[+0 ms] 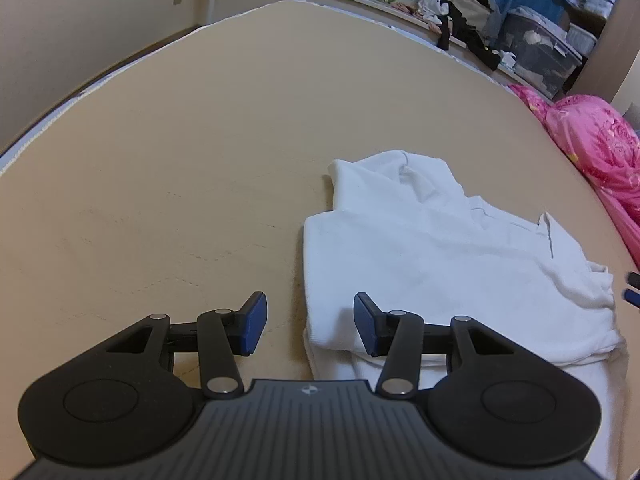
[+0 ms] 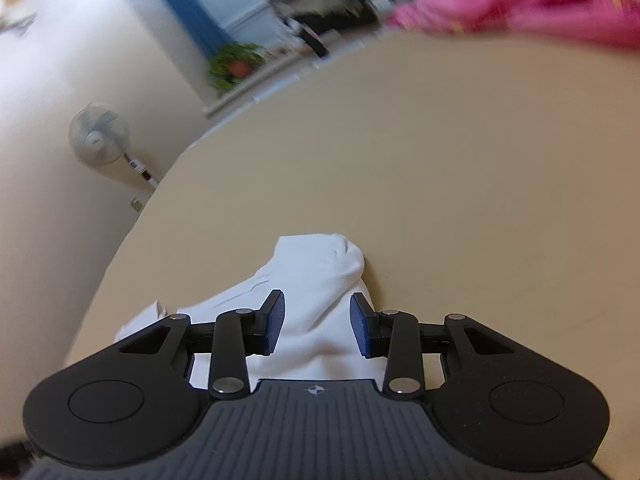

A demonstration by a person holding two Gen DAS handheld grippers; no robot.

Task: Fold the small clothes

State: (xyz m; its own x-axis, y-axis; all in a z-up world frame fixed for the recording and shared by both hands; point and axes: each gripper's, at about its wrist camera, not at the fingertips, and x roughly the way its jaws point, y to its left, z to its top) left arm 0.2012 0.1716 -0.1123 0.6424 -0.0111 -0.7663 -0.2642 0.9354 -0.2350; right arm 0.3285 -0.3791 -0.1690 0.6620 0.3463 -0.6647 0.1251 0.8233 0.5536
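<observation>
- Left gripper (image 1: pixel 306 322) hovers with jaws parted and nothing between the pads, over the near left edge of the white garment (image 1: pixel 440 248).
- Right gripper (image 2: pixel 318 328) is likewise parted and empty-handed above the cloth.
- White garment lies half-folded on the tan bed (image 1: pixel 180 140), near a pink quilt (image 1: pixel 592 140).

Bed (image 1: pixel 200 140) with a smooth tan cover, showing faint creases and a white quilted edge along its far side. A white garment (image 1: pixel 440 260) lies directly on the cover, partly folded, its hood (image 1: pixel 400 176) pointing toward the far edge and its lower part rumpled. A pink flowered quilt (image 1: pixel 592 136) rests bunched on the bed, near the garment but apart from it. Elsewhere the cover is bare.
</observation>
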